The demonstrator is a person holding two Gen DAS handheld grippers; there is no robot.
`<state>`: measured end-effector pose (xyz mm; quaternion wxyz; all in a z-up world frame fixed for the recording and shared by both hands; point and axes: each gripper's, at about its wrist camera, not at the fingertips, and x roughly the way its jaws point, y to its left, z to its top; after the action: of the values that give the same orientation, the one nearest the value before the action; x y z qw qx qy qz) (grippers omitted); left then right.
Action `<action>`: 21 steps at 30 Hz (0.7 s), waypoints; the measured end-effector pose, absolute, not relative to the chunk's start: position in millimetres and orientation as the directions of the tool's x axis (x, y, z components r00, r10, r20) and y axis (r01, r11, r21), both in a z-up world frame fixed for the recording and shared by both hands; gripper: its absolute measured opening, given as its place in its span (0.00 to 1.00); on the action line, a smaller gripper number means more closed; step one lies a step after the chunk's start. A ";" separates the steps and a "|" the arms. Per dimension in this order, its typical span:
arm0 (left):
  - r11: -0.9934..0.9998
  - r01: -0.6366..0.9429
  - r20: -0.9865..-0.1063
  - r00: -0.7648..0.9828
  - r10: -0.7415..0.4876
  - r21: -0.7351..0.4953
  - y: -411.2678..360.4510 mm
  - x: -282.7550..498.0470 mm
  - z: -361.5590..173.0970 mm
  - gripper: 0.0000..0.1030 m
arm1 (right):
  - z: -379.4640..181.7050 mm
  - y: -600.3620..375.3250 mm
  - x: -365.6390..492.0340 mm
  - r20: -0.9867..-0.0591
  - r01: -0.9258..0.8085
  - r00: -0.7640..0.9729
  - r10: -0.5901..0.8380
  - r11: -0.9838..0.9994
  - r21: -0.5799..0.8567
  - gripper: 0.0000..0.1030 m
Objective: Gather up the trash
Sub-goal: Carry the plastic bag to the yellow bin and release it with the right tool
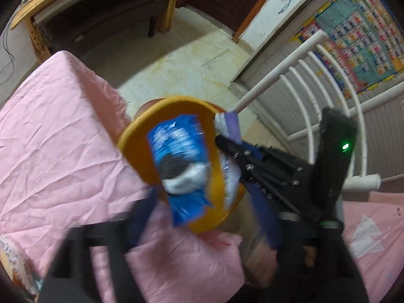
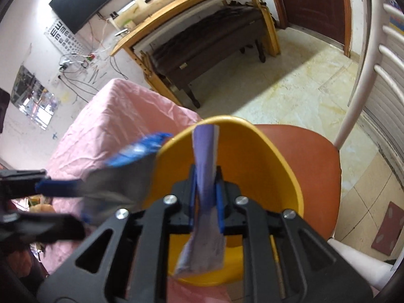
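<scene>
Left tool (image 1: 202, 214): blue-padded jaws spread wide, pressing on nothing; blue and white crinkled snack wrapper (image 1: 180, 169) sits between and ahead of them, blurred, over the bin mouth; apparently let go so as to drop inside.
Right tool (image 2: 205, 194): narrow, blue pads clamped on a lilac and white crumpled paper wrapper (image 2: 204, 174); held right above the bin opening, likely next to be let go.
Pink bed: wrinkled pink sheet (image 1: 58, 136) spreads to the left of the bin, with more pink cloth at lower right; probably where the rubbish was gathered from.
Chair: white-barred metal back (image 1: 310, 96) with an orange-brown seat (image 2: 313, 166); bin appears to stand on or just beside the seat, close to the bed for easy reach; exact footing cannot be told.
Bin: round yellow plastic trash bin (image 2: 255, 156), mouth facing both cameras, so both wrappers can fall straight in.
Blue wrapper: over the bin rim, touching neither pad as far as the blur allows.
Lilac wrapper: upper end over the bin hollow, lower end trailing back behind the pads.
Progress: judged near the drop-off step, one piece released, one yet to go.
</scene>
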<state>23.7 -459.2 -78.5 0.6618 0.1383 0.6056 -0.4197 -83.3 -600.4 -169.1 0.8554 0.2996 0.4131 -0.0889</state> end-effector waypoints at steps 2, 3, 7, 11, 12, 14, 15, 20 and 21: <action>0.608 0.717 -0.911 -0.094 -0.402 -0.341 -462.8 24.1 -78.0 0.88 | -170.9 -602.3 -84.9 -0.763 0.410 0.640 0.091 0.800 0.438 0.44; 0.610 0.715 -0.909 -0.090 -0.406 -0.343 -462.6 24.6 -77.7 0.88 | -172.0 -604.3 -86.0 -0.763 0.415 0.641 0.086 0.797 0.439 0.49; 0.622 0.707 -0.899 -0.044 -0.436 -0.337 -445.0 27.0 -66.0 0.88 | -168.6 -604.8 -90.3 -0.759 0.425 0.646 0.085 0.785 0.450 0.61; 0.655 0.681 -0.871 0.053 -0.489 -0.327 -399.1 24.7 -39.9 0.88 | -143.9 -592.2 -94.5 -0.721 0.385 0.686 0.097 0.793 0.473 0.80; 0.666 0.675 -0.863 0.086 -0.499 -0.318 -383.8 24.0 -32.5 0.88 | -134.6 -586.8 -94.6 -0.708 0.370 0.699 0.098 0.799 0.475 0.82; 0.702 0.656 -0.850 0.172 -0.497 -0.277 -349.2 21.7 -11.0 0.88 | -112.6 -570.9 -92.9 -0.681 0.327 0.726 0.096 0.823 0.464 0.86; 0.725 0.640 -0.844 0.220 -0.488 -0.253 -331.6 21.1 -2.9 0.88 | -99.9 -559.2 -90.7 -0.667 0.298 0.738 0.098 0.840 0.453 0.88; 0.844 0.520 -0.808 0.435 -0.397 -0.134 -234.5 28.3 31.3 0.88 | -61.1 -507.4 -73.8 -0.632 0.172 0.759 0.154 0.890 0.422 0.93; 0.863 0.491 -0.802 0.465 -0.374 -0.117 -216.8 30.2 36.1 0.88 | -54.8 -495.1 -68.5 -0.629 0.145 0.759 0.171 0.897 0.418 0.93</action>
<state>30.2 -216.8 36.1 0.8535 0.0650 0.4507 -0.2533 -68.5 -495.1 -54.8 0.9097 0.2273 0.3474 0.0070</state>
